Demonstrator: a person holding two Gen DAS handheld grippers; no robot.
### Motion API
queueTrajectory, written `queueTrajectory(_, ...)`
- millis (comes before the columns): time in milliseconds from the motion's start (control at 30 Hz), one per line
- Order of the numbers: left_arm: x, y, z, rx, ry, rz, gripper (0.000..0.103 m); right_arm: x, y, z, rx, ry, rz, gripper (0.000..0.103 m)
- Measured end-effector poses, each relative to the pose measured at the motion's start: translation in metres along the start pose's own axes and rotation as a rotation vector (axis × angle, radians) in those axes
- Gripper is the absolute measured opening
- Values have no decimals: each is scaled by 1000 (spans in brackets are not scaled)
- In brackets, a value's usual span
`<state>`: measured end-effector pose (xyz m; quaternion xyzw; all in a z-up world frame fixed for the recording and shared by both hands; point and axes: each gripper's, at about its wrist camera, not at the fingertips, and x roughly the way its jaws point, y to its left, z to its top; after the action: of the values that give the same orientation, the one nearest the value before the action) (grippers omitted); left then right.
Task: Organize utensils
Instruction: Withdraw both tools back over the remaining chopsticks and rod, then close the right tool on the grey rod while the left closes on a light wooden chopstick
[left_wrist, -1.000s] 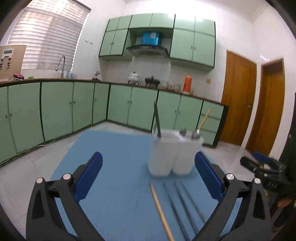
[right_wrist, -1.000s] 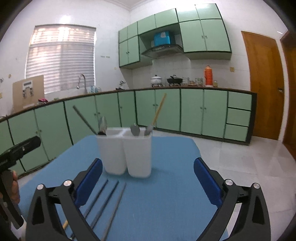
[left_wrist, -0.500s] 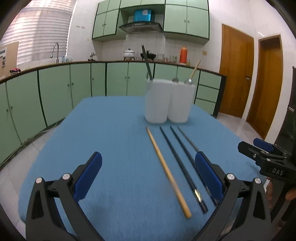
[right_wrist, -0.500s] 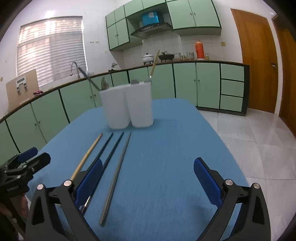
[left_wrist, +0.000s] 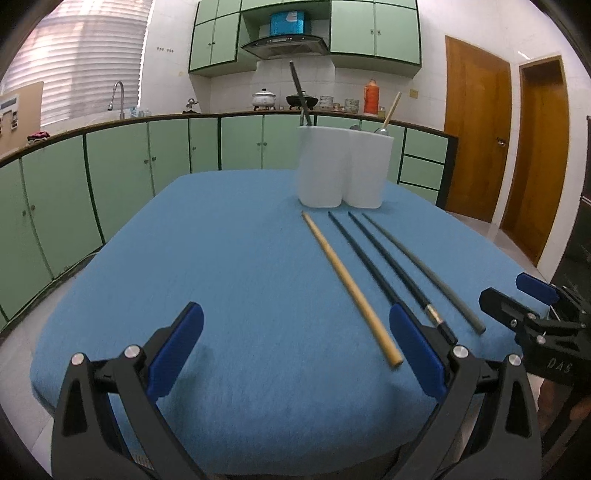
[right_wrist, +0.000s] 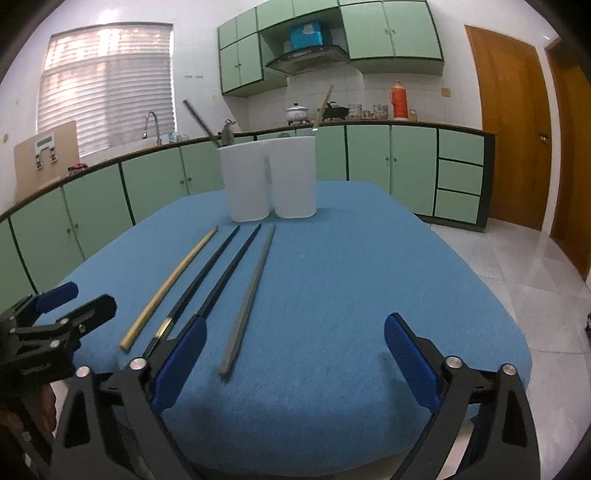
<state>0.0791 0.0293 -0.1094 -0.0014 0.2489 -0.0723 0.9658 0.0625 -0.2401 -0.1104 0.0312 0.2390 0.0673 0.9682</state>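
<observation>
Blue surface (left_wrist: 221, 295) fills the view — the white twin-cup holder (left_wrist: 345, 166) stands at its far end, utensils poking out. Four chopsticks lie side by side before it: wooden (left_wrist: 347, 286), two black (left_wrist: 380, 273), one grey (right_wrist: 249, 295). Left claw (left_wrist: 295, 354) and right claw (right_wrist: 295, 362) hover wide open, empty.

Pale green base cabinets (left_wrist: 122, 162) are curving round the kitchen far ahead of the jaws, with matching wall cabinets (right_wrist: 391, 31) hanging over a range hood (right_wrist: 306, 59) on white tiled walls. Daylight is glowing through a blinded window (right_wrist: 107, 85) ahead to the left. Two wooden doors (left_wrist: 476, 125) are standing to the right, above a glossy tiled floor (right_wrist: 535, 280).
</observation>
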Motion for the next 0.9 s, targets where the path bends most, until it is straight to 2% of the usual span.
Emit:
queueTrajectory(100, -3, 1, -3, -7, 2, 5, 98, 1, 8, -4, -40, -1, -7, 82)
queueTrajectory(167, -4, 3, -3, -8, 6, 9, 98, 3, 13, -7, -56, 8, 2, 70)
queueTrajectory(267, -7, 4, -4, -14, 5, 12, 98, 5, 19, -12, -68, 17, 14, 60)
queueTrajectory(567, -9, -2, -2, -9, 0, 6, 98, 1, 26, -23, -62, -22, 0, 29)
queueTrajectory(767, -11, -6, -2, -8, -4, 0, 98, -1, 32, -27, -69, -36, 1, 13)
queueTrajectory(900, -11, -10, -2, -10, -1, -5, 98, -1, 37, -28, -91, -50, -10, 9)
